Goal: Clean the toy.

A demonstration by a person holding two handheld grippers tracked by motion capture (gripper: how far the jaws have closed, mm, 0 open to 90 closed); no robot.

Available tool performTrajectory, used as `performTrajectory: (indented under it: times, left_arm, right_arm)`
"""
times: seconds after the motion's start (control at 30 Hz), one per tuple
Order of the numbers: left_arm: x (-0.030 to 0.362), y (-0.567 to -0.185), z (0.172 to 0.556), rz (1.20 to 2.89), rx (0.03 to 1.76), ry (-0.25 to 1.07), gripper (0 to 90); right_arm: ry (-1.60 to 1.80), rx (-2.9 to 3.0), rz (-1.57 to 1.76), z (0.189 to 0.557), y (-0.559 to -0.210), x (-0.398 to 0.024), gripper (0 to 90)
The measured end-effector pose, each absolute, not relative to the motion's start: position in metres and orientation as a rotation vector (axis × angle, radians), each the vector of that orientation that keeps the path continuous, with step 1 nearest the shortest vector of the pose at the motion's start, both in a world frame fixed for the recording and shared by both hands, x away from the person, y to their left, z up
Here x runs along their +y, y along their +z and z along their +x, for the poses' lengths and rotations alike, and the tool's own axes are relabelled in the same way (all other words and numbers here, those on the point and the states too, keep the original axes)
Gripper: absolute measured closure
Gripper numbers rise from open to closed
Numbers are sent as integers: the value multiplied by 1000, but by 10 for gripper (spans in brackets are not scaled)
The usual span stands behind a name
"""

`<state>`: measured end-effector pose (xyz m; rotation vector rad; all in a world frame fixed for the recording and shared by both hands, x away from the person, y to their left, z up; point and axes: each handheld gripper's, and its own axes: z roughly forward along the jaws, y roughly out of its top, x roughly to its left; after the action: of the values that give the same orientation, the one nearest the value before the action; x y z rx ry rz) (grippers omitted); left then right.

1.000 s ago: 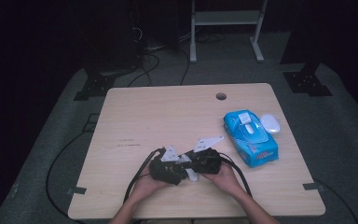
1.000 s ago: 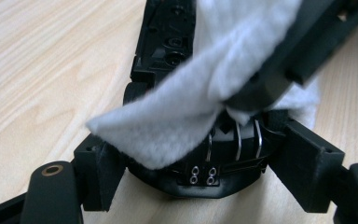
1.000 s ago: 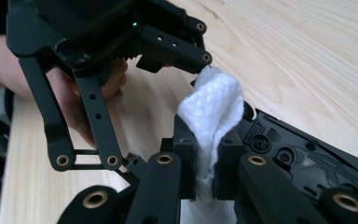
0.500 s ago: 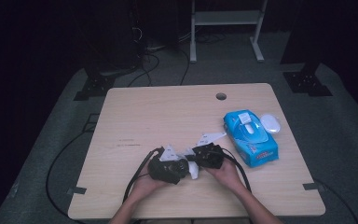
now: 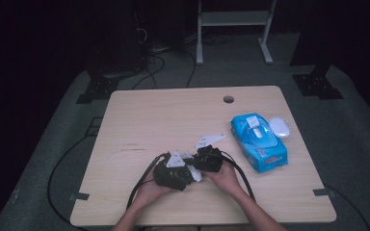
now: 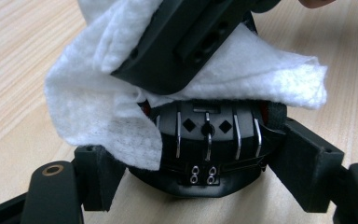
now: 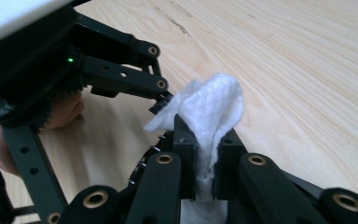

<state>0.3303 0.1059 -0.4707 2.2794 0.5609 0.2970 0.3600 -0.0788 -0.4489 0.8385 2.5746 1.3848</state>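
On the wooden surface [image 5: 173, 120], well apart from the blue wipes pack [image 5: 259, 143], the left gripper [image 6: 205, 184] clamps a small black device [image 6: 207, 140] between its jaws. The right gripper [image 7: 204, 161] pinches a white wipe [image 7: 209, 112], draped over the device. This looks like mid-wiping; next, I judge, rub across its face.

My table [image 5: 164, 120] is pale wood with a round hole [image 5: 228, 99] near its far edge. It stands on grey carpet [image 5: 361, 144]. Beyond it I see a white stand [image 5: 233, 19], black cables [image 5: 161, 60] and darkness all around.
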Motion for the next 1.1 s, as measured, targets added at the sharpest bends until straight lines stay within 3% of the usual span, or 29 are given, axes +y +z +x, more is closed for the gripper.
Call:
performTrajectory:
  times: [0.2, 0.37, 0.57, 1.1]
  left_arm:
    - [105, -470, 329, 2284, 554, 311, 242]
    - [106, -471, 329, 2283, 560, 307, 242]
    - [106, -470, 330, 2288, 550, 312, 242]
    - [105, -471, 330, 2289, 553, 318, 242]
  right_arm:
    - [1301, 2505, 927, 371, -449, -102, 823]
    - [1330, 2535, 856, 363, -449, -88, 822]
    - [1280, 2480, 969, 375, -452, -116, 822]
    - [1364, 2520, 904, 358, -454, -107, 823]
